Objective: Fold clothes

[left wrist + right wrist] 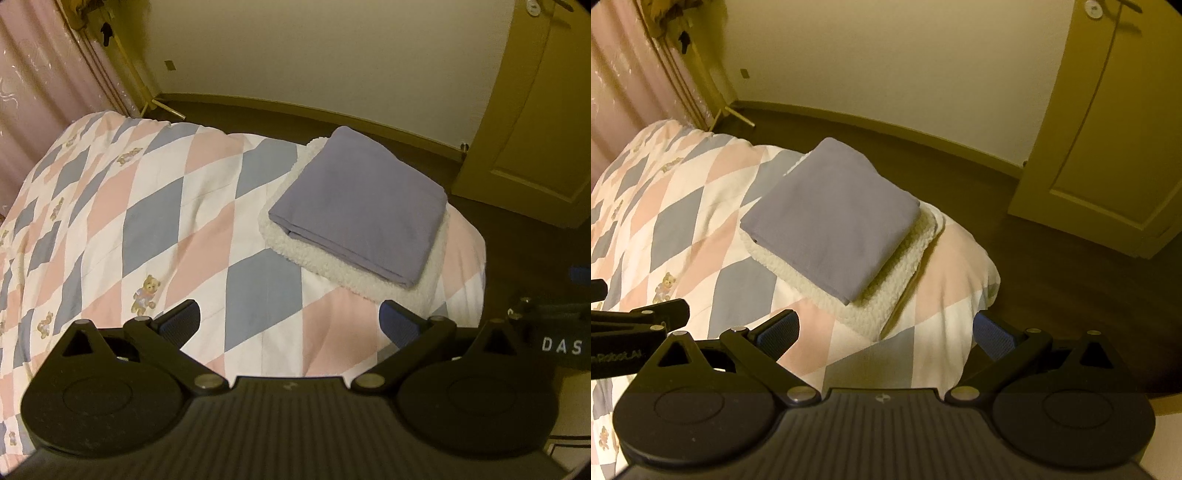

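- A folded purple cloth (360, 206) lies flat on a folded white fleece (332, 264), and the pair sits on the bed (155, 221) near its foot-end corner.
- The fleece shows as a border around the near and side edges of the purple cloth; the purple cloth's layered fold edge faces the grippers.
- There are no boxes or baskets in view; the fleece alone carries the purple cloth.
- The left gripper (290, 325) hangs above the quilt on the near side of the pile, its blue-padded fingers (183, 321) spread wide, empty, touching nothing.
- The right gripper (884, 332) is likewise spread and empty, hanging over the bed's corner edge, near side of the pile.
- In the right wrist view, the left gripper's black frame (639, 321) shows just beside the right gripper.
- Left of the pile, the checked quilt lies bare and broad.
- Beyond the pile the bed edge drops to dark floor (960, 166), with a wall and a door (1108, 140) past it.
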The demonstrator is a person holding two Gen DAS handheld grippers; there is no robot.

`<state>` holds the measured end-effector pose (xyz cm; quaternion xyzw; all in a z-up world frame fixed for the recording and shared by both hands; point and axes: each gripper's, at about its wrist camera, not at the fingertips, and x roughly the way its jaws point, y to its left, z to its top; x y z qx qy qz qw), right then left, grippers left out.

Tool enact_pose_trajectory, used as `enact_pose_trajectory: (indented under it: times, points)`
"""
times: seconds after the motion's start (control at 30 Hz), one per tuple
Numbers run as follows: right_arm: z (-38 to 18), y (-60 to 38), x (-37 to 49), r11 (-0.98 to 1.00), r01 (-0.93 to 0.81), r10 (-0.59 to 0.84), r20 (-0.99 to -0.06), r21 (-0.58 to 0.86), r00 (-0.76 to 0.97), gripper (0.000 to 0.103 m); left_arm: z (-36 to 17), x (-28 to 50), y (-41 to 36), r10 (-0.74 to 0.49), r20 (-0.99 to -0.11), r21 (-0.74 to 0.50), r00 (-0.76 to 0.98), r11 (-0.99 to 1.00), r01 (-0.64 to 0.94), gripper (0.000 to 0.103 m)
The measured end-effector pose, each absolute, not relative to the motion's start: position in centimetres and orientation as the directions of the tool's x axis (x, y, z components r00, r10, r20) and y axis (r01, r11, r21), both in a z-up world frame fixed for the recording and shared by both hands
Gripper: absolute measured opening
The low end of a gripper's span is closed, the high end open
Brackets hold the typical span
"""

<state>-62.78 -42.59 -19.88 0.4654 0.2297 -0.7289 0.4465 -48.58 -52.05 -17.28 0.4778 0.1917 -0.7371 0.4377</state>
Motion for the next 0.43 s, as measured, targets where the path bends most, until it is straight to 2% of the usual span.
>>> enact_pose_trajectory:
  times: [0.43]
  points:
    - [-21.9, -45.4, -65.7, -0.485, 0.871, -0.396, -0.908, 0.078, -0.139, 0.103, -19.9, -52.2, -55.2, -0.413, -0.896, 0.102, -0.163, -0.548, 0.830, 0.102]
